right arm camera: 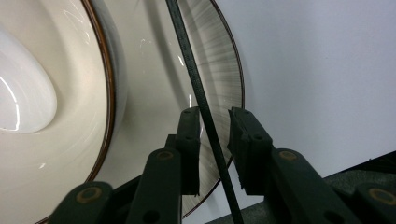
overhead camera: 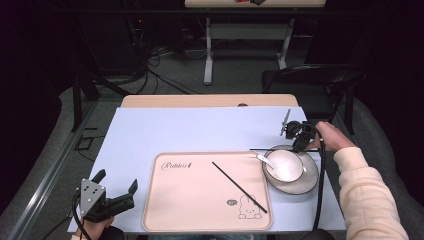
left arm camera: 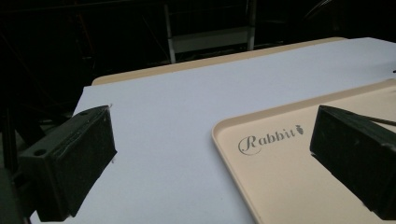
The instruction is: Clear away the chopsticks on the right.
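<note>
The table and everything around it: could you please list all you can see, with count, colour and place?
Table: one, pale blue-white top with a wooden far edge.
Tray: one, beige, with "Rabbit" lettering and a rabbit drawing, near middle of the table.
Chopsticks: two, black; one lies diagonally on the tray, the other lies across the plate's far rim, between the right gripper's jaws.
Plate: one, grey-rimmed, right of the tray.
Bowl: one, white, on the plate.
Spoon: one, white, in the bowl.
Chair: one, black, beyond the table's right.
Left gripper: black, open, at the near left corner.
Right gripper: black, jaws astride the chopstick with a gap.
</note>
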